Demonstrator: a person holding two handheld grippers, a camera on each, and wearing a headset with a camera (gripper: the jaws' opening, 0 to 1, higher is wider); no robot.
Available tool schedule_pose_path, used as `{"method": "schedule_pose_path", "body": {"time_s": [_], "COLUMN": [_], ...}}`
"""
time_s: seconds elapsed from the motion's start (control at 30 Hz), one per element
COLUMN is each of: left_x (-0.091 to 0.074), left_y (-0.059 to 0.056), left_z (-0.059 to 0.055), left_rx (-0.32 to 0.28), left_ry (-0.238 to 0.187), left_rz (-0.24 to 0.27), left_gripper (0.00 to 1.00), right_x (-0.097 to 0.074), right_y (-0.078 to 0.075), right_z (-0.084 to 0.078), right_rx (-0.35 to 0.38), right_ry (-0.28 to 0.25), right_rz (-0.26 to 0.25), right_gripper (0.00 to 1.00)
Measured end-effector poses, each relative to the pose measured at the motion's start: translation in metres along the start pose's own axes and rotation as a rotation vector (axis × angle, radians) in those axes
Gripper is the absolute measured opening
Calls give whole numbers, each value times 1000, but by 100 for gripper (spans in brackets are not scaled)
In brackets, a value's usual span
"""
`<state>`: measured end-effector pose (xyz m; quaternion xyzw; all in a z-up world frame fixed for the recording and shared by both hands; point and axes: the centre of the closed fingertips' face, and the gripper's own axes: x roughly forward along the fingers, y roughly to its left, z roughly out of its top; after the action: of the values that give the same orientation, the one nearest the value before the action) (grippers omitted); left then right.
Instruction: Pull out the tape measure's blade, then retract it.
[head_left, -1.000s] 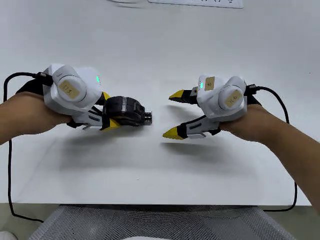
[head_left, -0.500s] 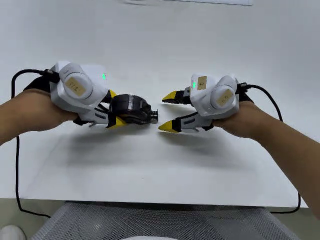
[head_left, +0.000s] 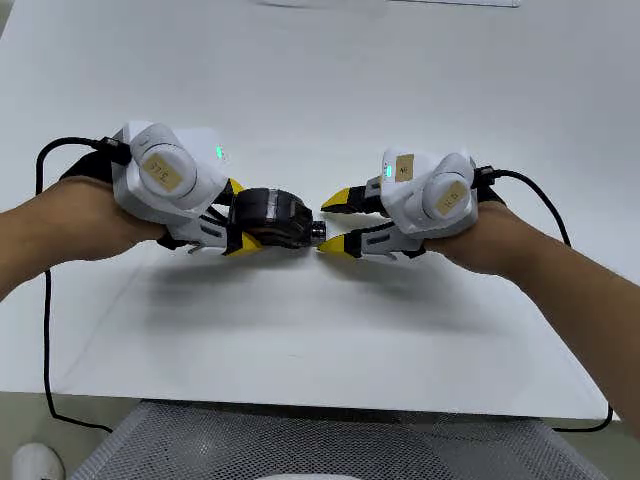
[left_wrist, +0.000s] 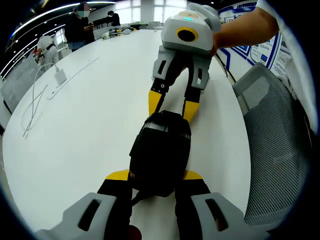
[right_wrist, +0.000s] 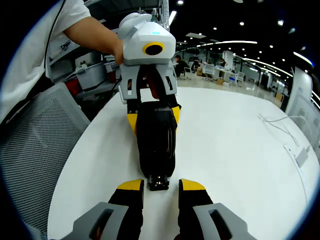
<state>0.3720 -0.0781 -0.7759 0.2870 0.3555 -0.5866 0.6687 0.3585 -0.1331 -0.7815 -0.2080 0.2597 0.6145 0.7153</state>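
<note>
1. Head view: my left hand-held gripper is clamped on the black tape measure, held low over the white table. My right hand-held gripper is spread, with its yellow tips either side of the end hook. I count one tape measure and two hand-held grippers.
2. Left gripper view: the tape measure sits lengthwise between my jaws, pinched across its sides. If that pinch is slack, I judge a pull would twist it or drag it out.
3. Right gripper view: one end hook lies between my spread tips and seems to touch neither. It is small, so closing off-centre could miss it or slip. Letting go abruptly after pulling would let it whip back.
</note>
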Motion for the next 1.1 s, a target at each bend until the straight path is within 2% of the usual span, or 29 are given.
{"method": "schedule_pose_path", "body": {"time_s": [0.1,0.23,0.5,1.1], "left_x": [0,0,0,0], "left_y": [0,0,-1,0], "left_z": [0,0,0,-1], "left_rx": [-1,0,0,4], "left_ry": [2,4,3,10], "left_rz": [-2,-3,-2,4], "left_gripper": [28,28,28,28], "right_x": [2,4,7,8], "right_y": [1,2,3,2], "right_z": [1,0,-1,-2], "right_rx": [-14,-10,1,-26], "right_ry": [-8,0,-11,-6], "right_rz": [8,17,23,12], "right_gripper": [18,16,13,10]}}
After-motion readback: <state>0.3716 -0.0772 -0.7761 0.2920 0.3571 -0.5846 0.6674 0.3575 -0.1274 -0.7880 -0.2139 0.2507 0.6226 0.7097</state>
